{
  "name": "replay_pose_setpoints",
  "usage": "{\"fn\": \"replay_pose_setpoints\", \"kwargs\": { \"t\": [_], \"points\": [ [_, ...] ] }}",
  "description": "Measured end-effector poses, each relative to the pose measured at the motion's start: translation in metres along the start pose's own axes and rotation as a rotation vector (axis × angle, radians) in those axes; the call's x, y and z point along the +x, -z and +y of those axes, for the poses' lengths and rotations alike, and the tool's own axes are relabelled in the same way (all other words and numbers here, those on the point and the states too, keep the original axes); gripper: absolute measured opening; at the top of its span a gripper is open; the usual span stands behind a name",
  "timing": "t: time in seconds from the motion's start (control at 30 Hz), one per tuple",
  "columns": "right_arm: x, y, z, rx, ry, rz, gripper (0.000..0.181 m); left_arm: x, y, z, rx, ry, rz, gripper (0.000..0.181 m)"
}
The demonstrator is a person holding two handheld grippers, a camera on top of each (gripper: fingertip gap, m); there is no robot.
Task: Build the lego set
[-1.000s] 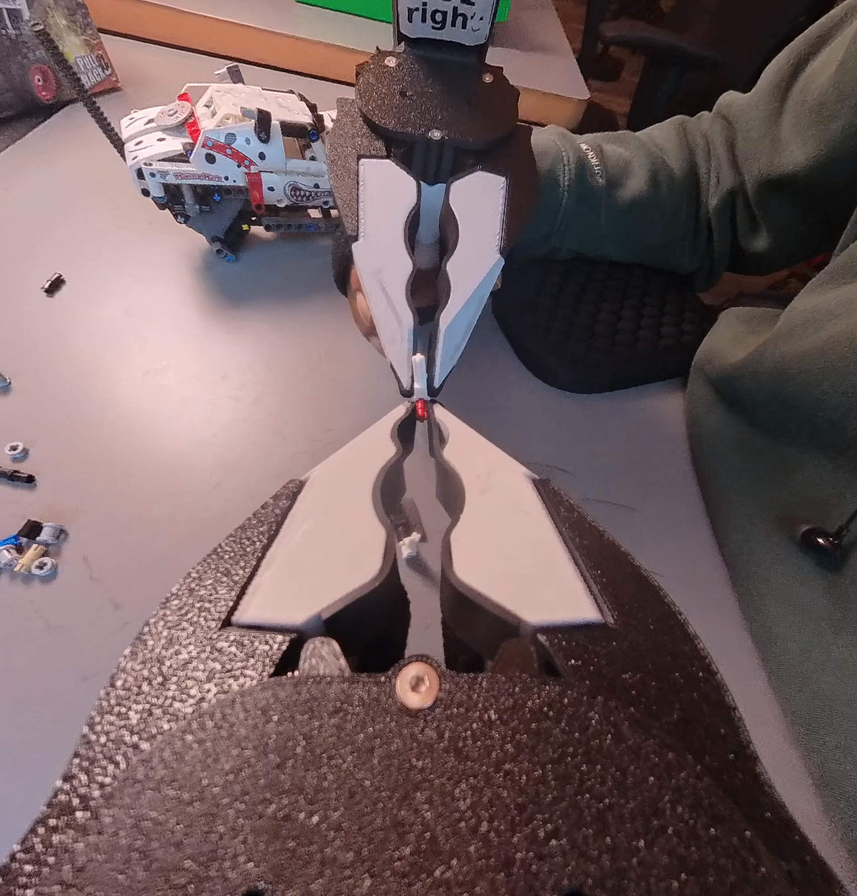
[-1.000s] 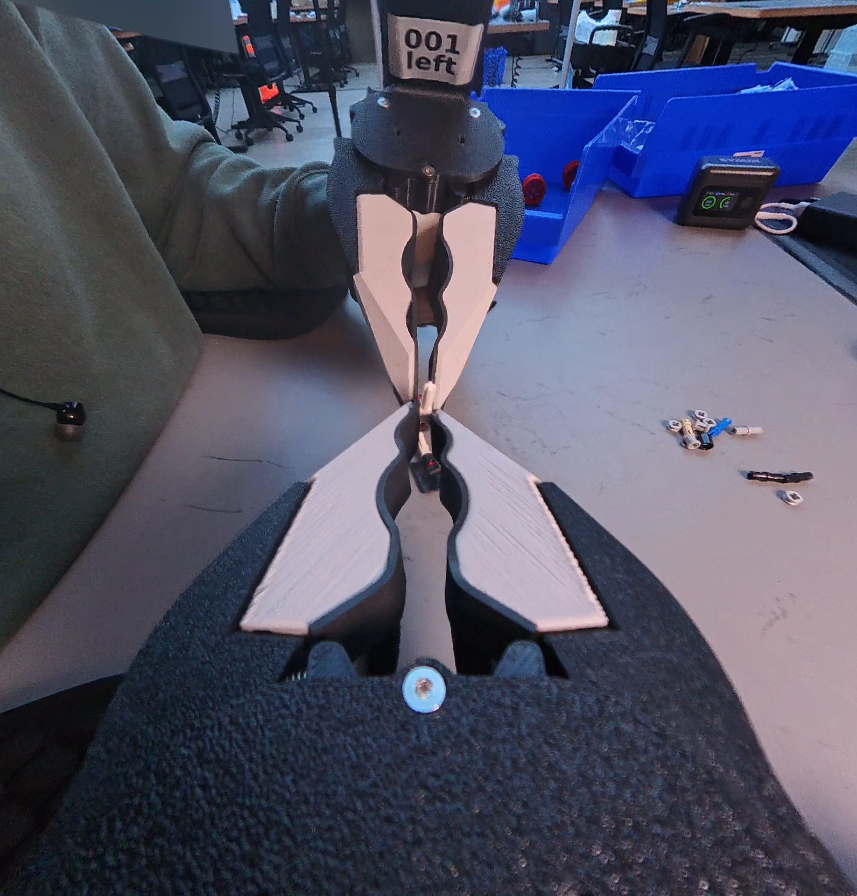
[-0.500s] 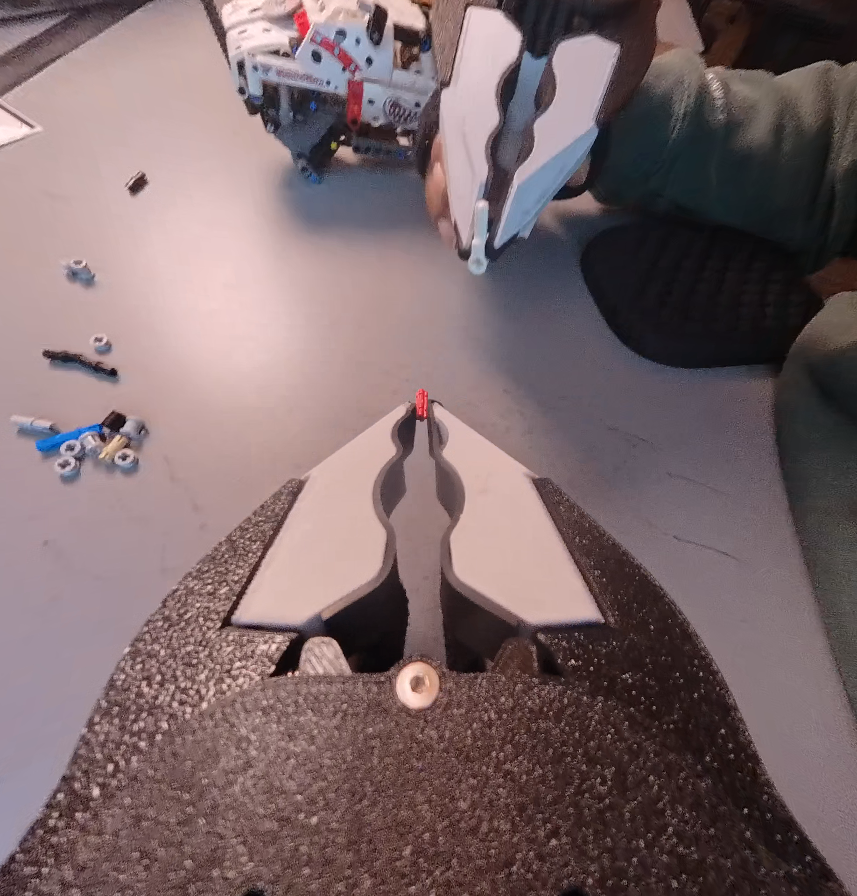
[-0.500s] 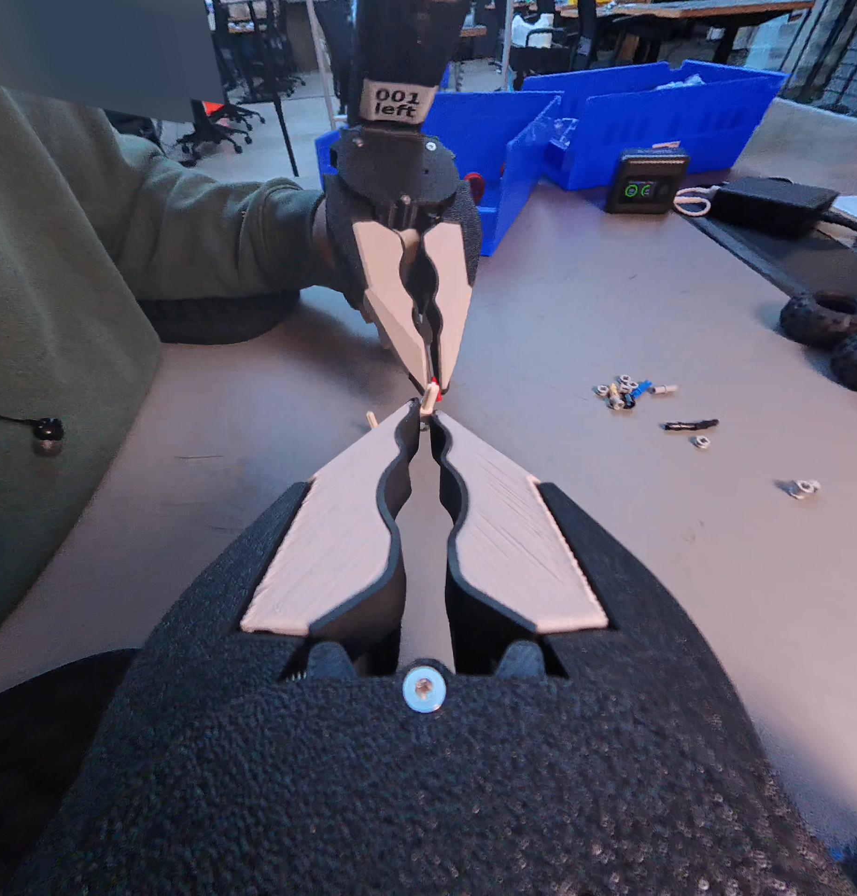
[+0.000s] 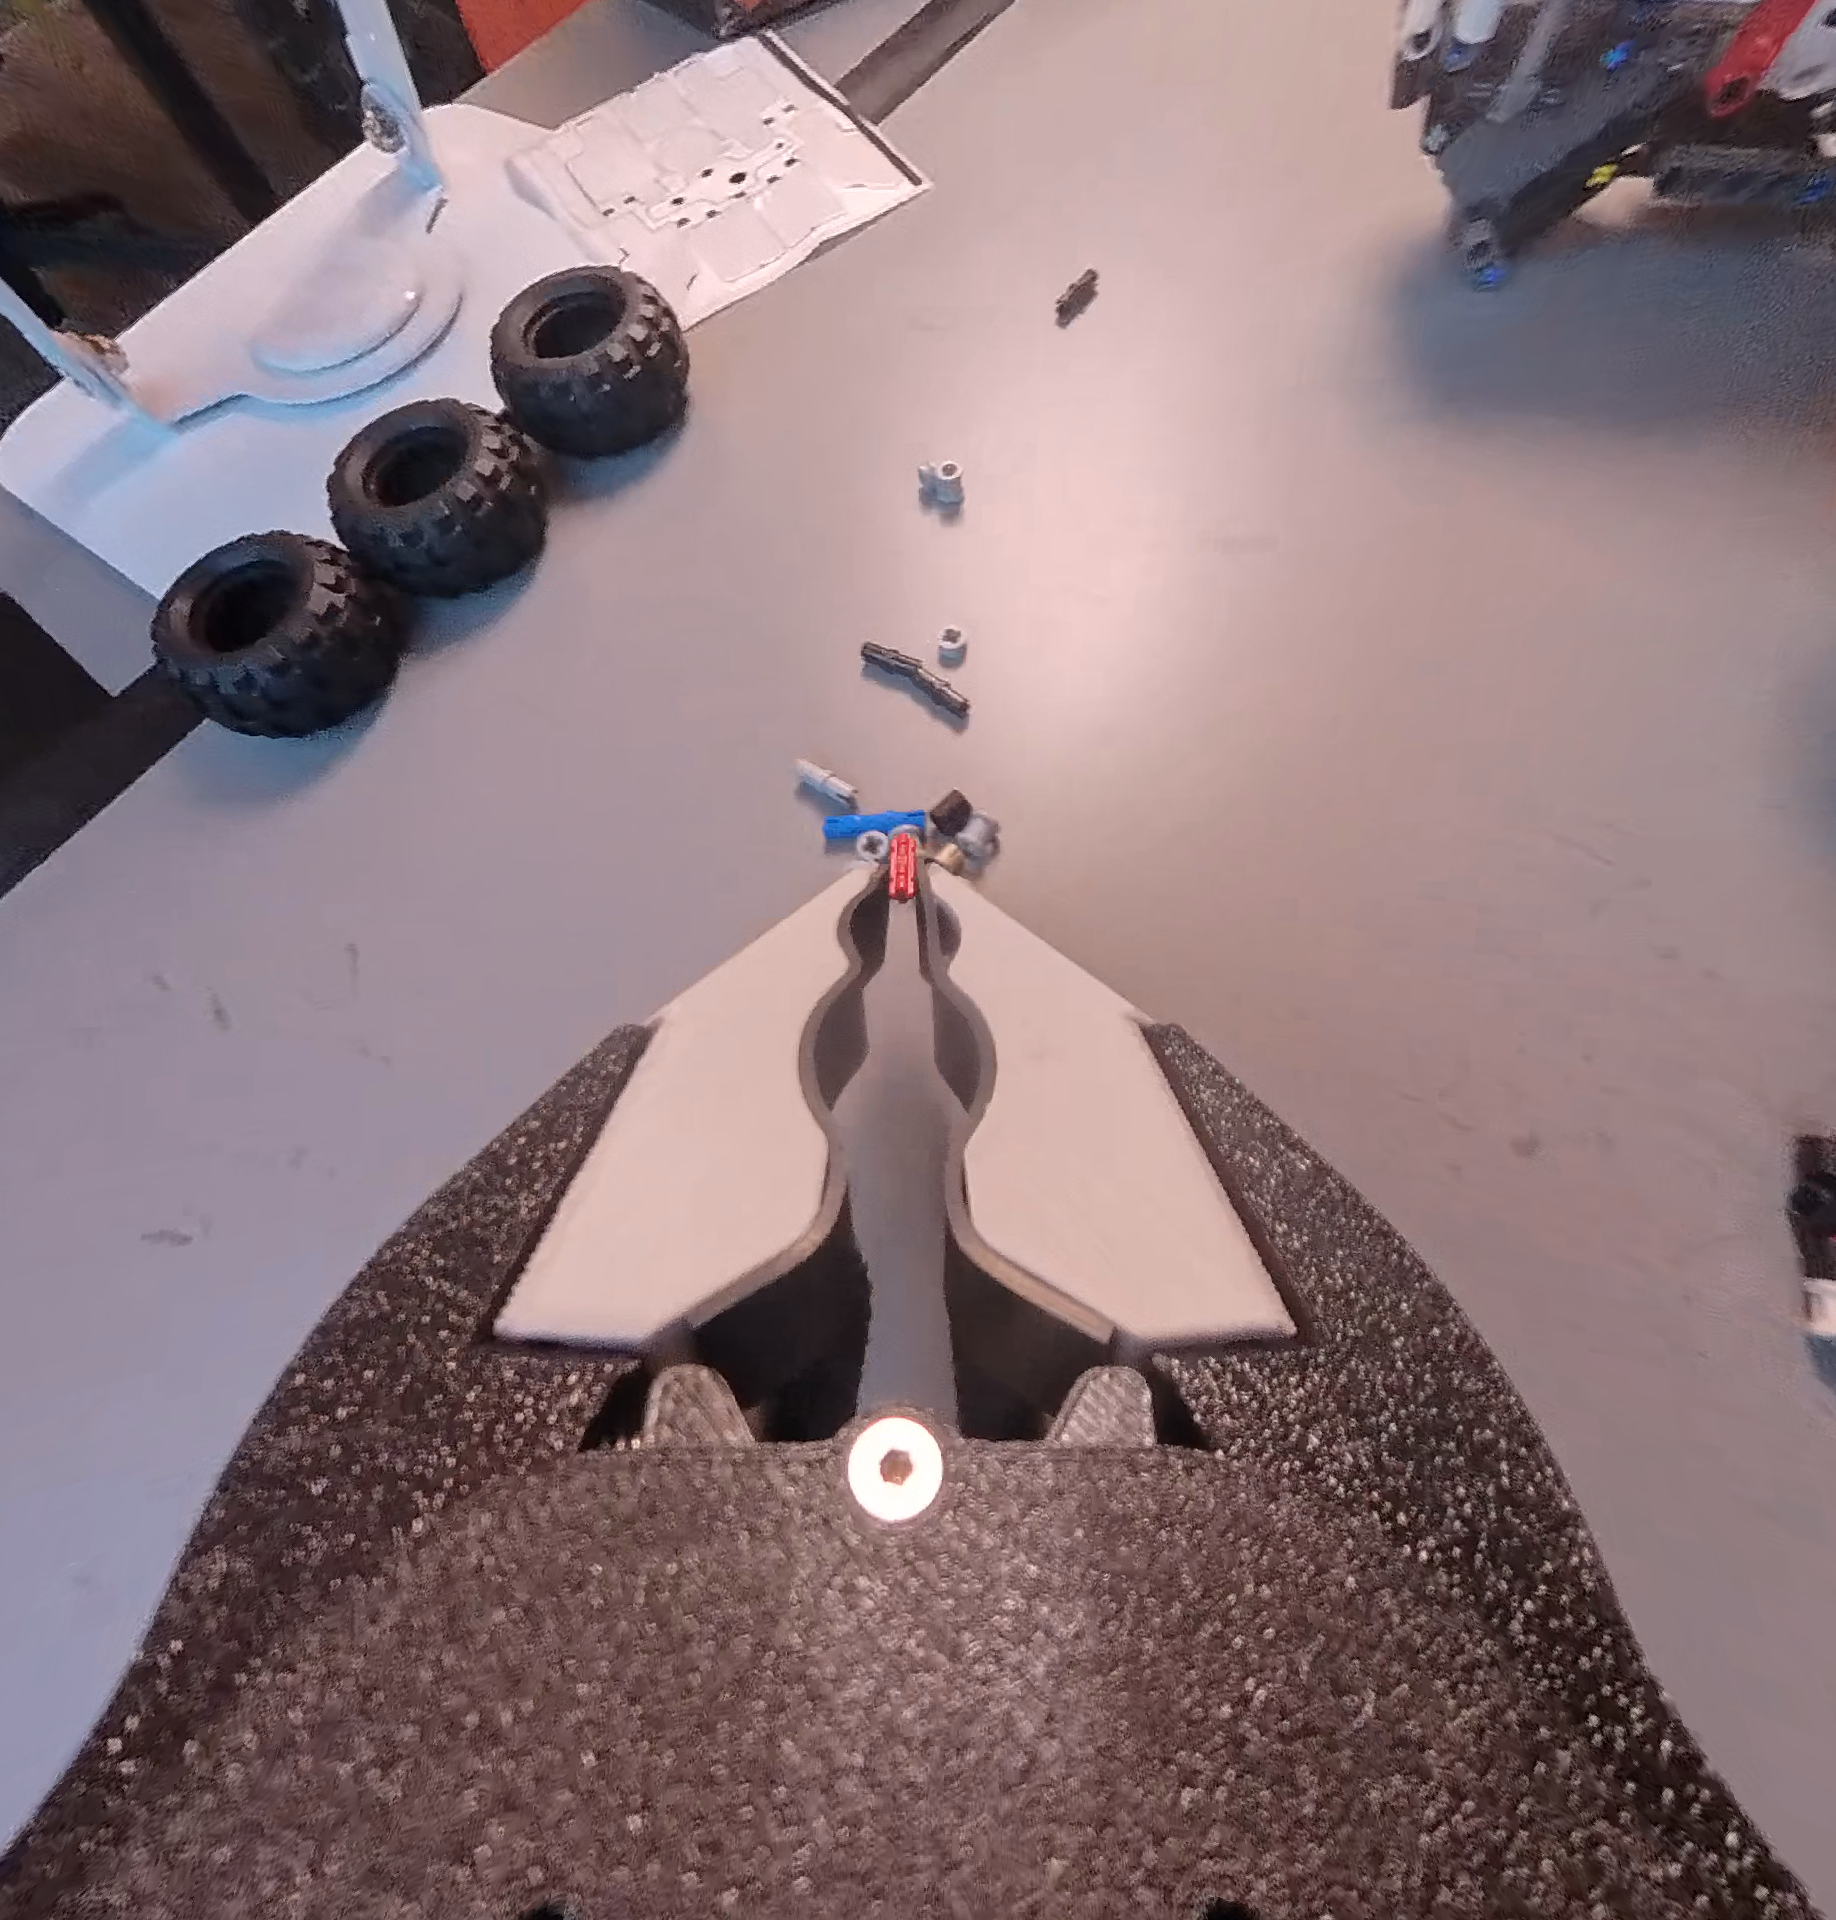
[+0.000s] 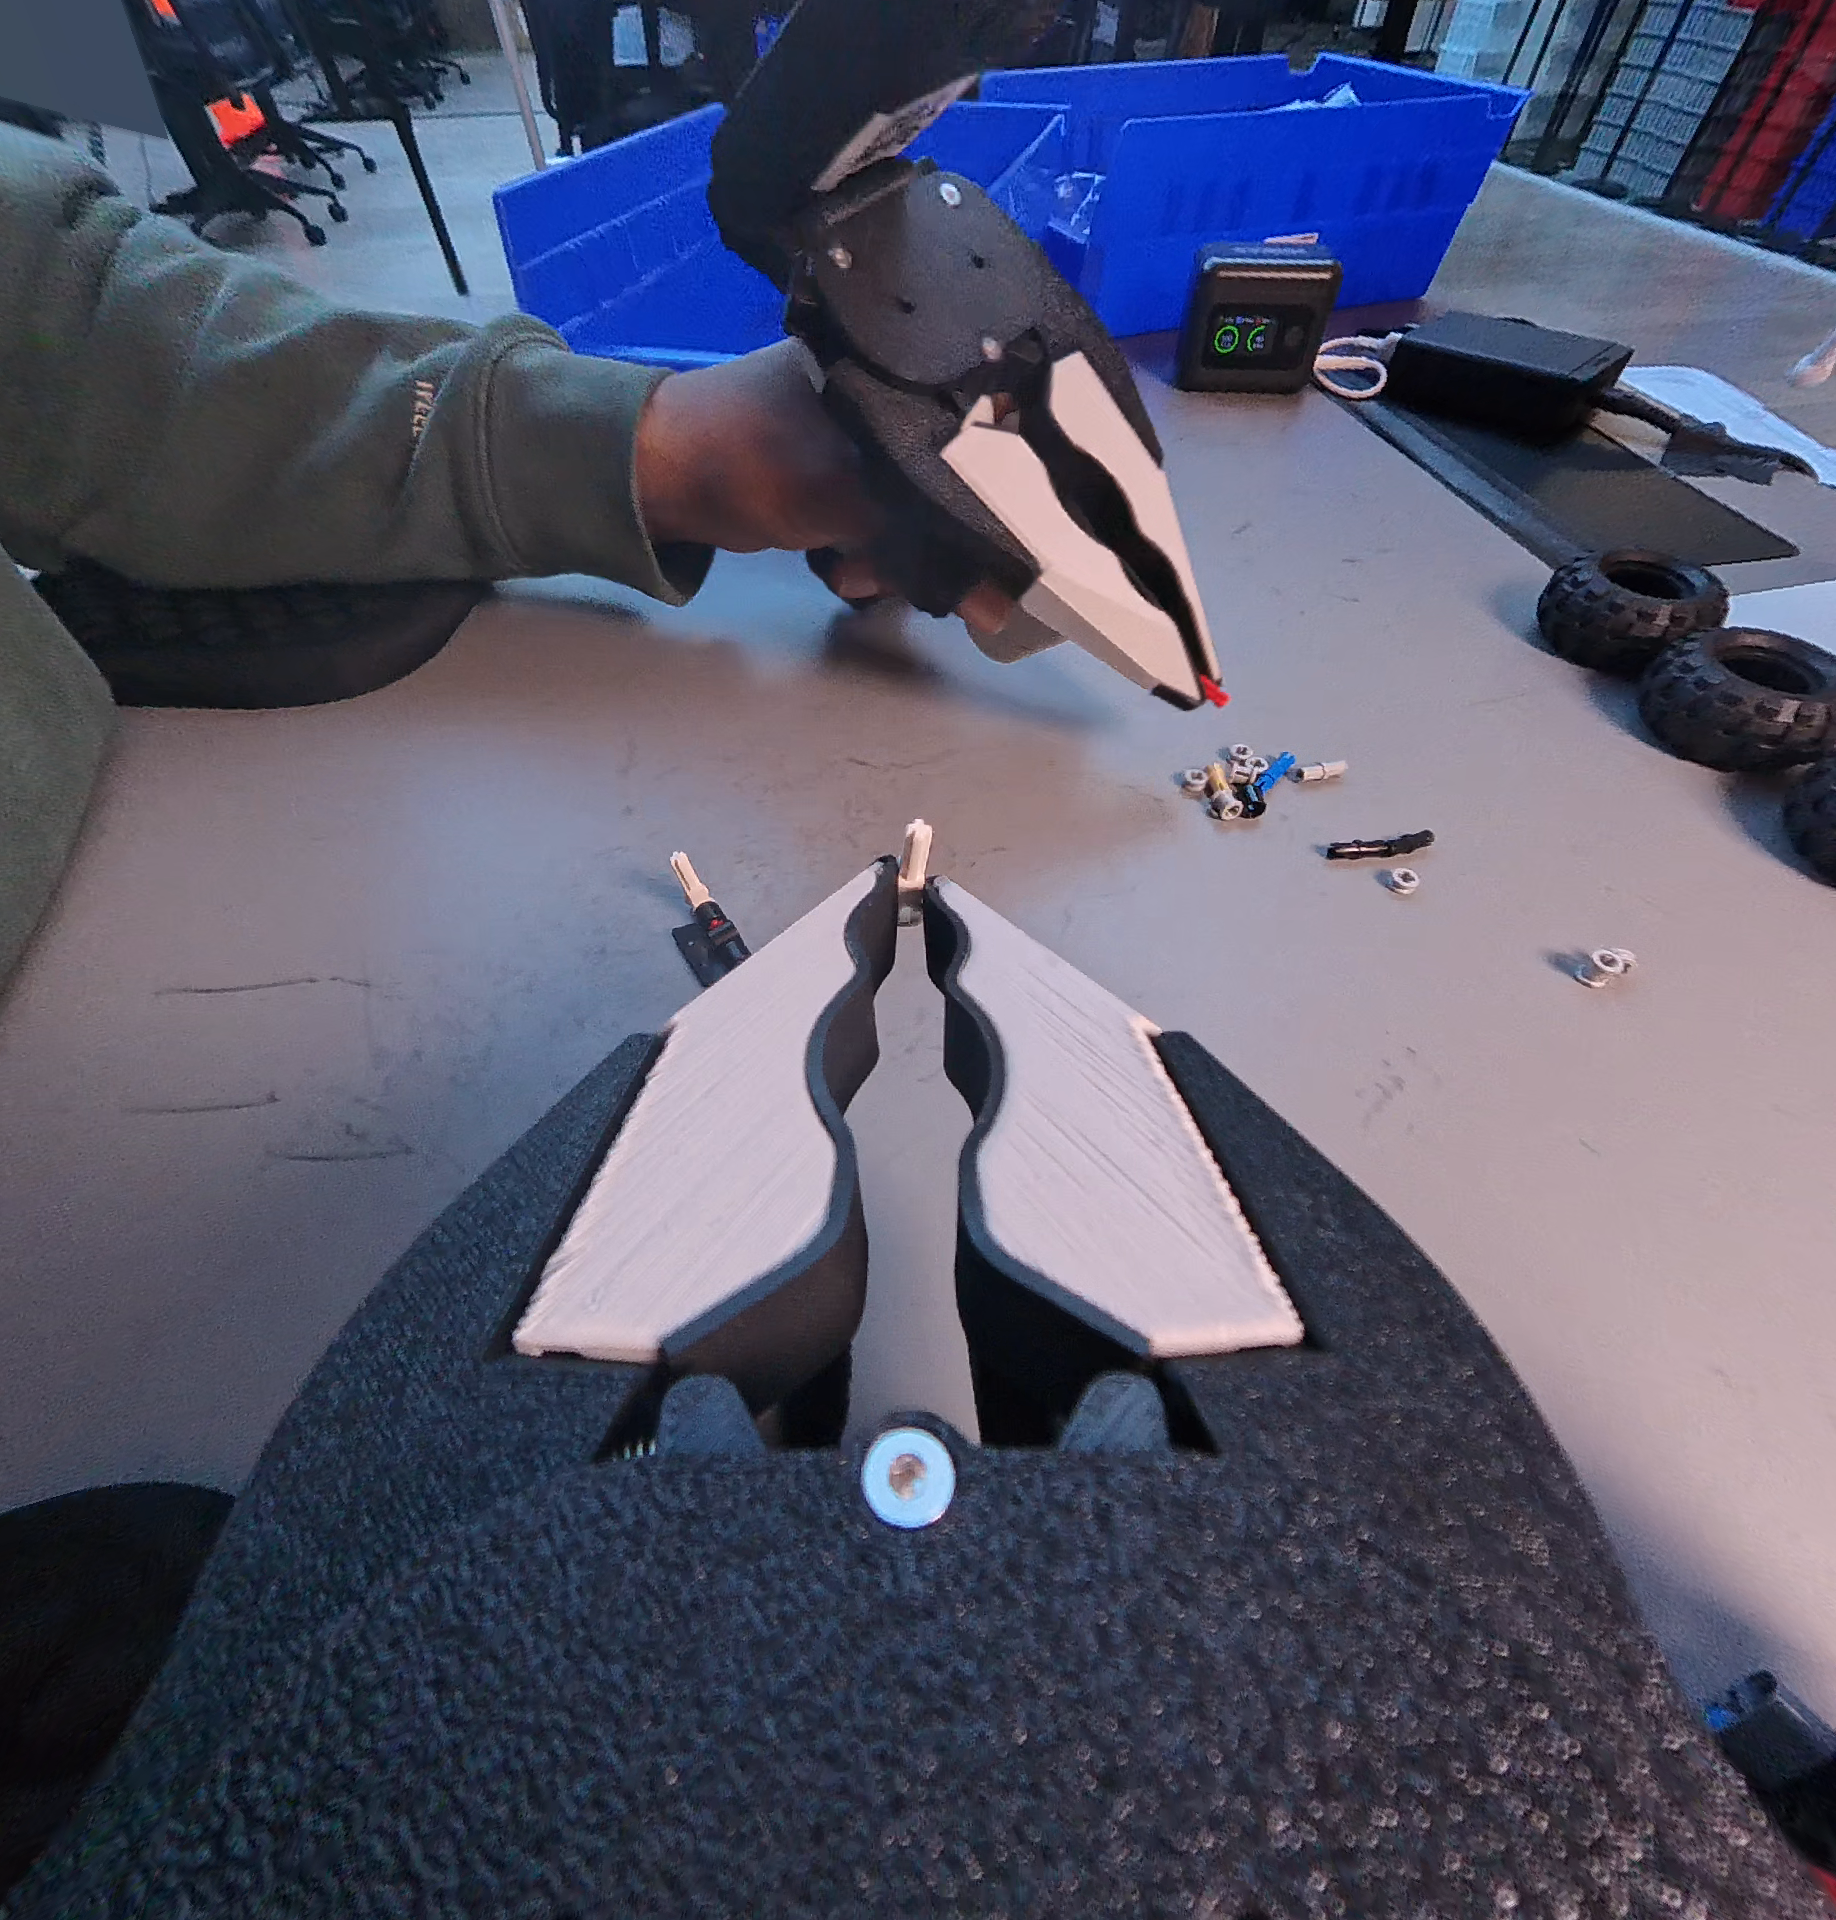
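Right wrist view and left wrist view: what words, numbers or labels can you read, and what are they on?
White label: tilted away, unreadable.
Small black device's screen: figures too small.
Green sleeve: lettering blurred.
Paper sheet: print too small.

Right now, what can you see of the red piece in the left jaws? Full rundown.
The red piece is a small, short, bright red plastic Lego part with a ribbed or notched look. It is pinched at the very tips of the left gripper, whose jaws are nearly closed on it, and most of it pokes out past the tips. In the right wrist view it hangs clear above the grey table, just short of the cluster of small loose parts, touching nothing but the jaws. Finer detail is too small to tell.
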State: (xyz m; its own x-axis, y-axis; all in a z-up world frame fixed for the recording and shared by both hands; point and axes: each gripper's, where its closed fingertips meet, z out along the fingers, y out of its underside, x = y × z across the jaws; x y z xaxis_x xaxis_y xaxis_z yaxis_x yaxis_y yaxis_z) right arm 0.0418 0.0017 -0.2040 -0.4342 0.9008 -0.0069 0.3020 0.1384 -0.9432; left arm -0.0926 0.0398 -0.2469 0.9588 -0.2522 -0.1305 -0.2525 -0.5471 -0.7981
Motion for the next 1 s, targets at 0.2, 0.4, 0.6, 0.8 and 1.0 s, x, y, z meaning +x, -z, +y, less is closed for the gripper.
{"fn": "replay_pose_setpoints", "kwargs": {
  "t": [0.2, 0.4, 0.6, 0.8, 1.0],
  "points": [
    [0.001, 0.001, 0.002, -0.009, 0.008, 0.017, 0.003, -0.013, -0.016, 0.002, -0.036, -0.01, -0.04, 0.016],
    [0.009, 0.002, -0.001, 0.008, 0.013, 0.073, 0.003, 0.012, 0.004, -0.021, 0.113, 0.07, 0.138, 0.032],
    [0.002, 0.003, -0.023, 0.147, -0.027, 0.039, 0.003, 0.104, 0.049, -0.061, 0.319, 0.142, 0.68, 0.027],
    [-0.002, 0.003, -0.032, 0.178, 0.073, 0.084, 0.003, 0.136, 0.064, -0.079, 0.332, 0.344, 0.915, 0.026],
    [0.003, 0.002, -0.036, 0.133, 0.334, 0.271, 0.004, 0.131, 0.064, -0.085, 0.3, 0.599, 1.032, 0.032]
  ]
}}
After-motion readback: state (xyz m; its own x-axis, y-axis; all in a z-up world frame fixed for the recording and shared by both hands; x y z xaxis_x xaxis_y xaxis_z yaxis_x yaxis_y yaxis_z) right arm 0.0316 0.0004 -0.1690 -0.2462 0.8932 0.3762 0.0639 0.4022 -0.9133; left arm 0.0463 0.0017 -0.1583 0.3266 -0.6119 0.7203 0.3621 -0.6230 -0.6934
